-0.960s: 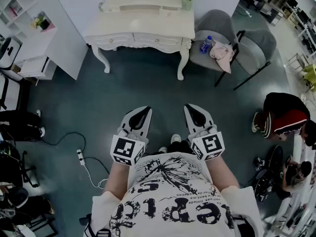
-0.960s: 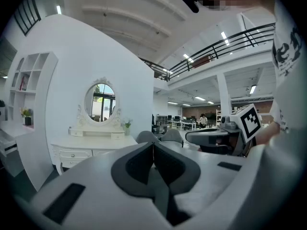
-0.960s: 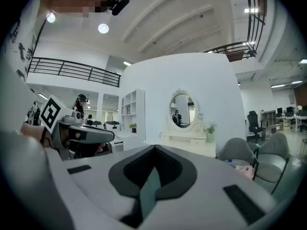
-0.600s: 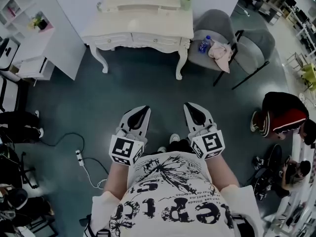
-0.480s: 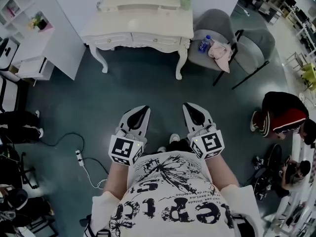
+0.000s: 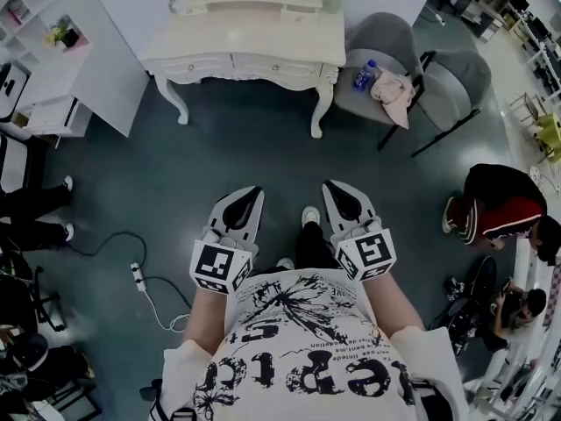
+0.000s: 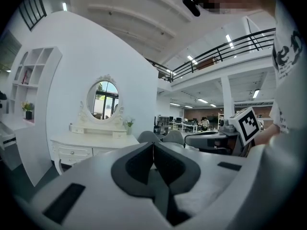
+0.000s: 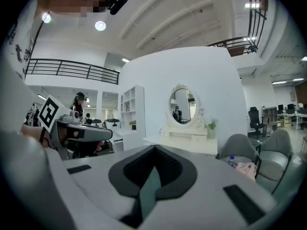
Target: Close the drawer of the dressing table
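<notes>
Left claw [image 6: 252, 193] and right claw [image 6: 333, 187] both clenched, nothing between them, held side by side at the waist. Dressing table [image 6: 245, 42] is well ahead against the wall, drawer [image 6: 200, 67] in its front, grey chair [image 6: 377, 55] just beside it.
</notes>
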Tool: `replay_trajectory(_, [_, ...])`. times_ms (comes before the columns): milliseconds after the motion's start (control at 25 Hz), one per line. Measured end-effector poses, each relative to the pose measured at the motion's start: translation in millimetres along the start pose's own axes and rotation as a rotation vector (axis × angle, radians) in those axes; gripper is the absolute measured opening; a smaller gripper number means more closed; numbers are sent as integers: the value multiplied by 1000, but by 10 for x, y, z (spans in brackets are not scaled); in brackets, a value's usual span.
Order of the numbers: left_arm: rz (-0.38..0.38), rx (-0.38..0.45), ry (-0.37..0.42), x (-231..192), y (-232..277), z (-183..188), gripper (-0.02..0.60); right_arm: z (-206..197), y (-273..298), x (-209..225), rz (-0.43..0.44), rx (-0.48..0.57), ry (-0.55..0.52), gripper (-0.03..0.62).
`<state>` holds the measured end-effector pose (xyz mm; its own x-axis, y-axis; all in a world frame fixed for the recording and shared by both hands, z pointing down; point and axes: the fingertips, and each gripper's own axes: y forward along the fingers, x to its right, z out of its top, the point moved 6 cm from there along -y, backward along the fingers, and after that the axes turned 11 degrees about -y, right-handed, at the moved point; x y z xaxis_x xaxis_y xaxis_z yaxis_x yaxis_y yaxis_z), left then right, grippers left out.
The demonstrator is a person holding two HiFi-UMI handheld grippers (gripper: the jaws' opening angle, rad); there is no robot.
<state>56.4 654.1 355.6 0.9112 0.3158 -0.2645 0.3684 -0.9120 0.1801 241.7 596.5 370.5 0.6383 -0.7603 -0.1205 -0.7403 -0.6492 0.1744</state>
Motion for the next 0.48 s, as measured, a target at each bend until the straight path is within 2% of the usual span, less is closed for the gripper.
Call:
replay_trajectory(240, [31,-15,-13,-240,358,30,20,-105,411,274,26,-24,15,17])
replay_trajectory(480, [67,-24,-19,-507,1091,225,20,-123,993,916,56,-28,36,17])
